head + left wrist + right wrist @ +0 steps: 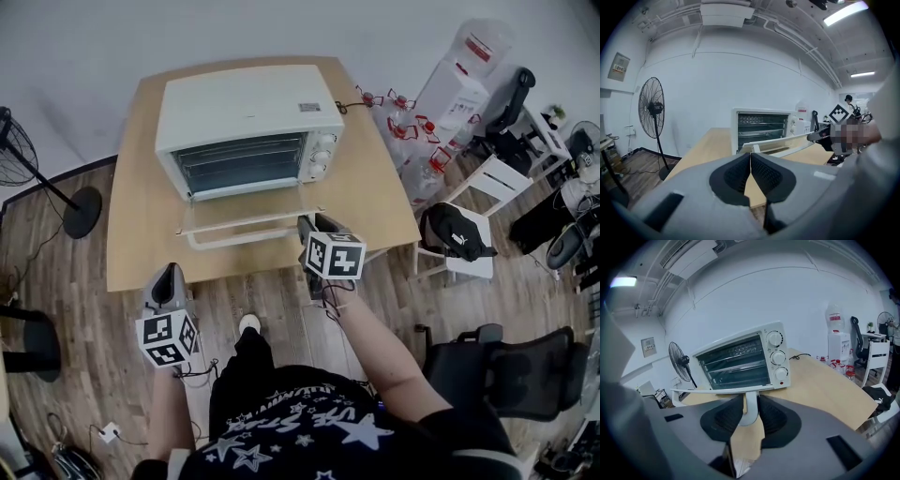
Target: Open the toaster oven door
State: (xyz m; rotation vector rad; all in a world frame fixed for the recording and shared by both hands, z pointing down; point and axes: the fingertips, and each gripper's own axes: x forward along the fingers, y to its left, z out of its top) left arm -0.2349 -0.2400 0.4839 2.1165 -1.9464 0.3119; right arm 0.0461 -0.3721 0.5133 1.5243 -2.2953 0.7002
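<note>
A white toaster oven [248, 117] stands on the wooden table [141, 225], with its glass door [246, 217] folded down flat toward me. The door's white handle bar [251, 236] runs along its front edge. My right gripper [312, 225] is at the handle's right end. In the right gripper view, the right gripper [749, 404] has its pads closed on the handle's white end post [749, 411], with the oven [740, 362] just beyond. My left gripper [169, 281] hangs off the table's front edge at the left. In its own view the left gripper [750, 159] is shut and empty.
A standing fan [19, 150] is left of the table. A water dispenser [464, 70] and red-capped bottles [412, 127] stand at the right, with a white chair carrying a black bag [459, 230]. A black office chair [506, 361] is at lower right.
</note>
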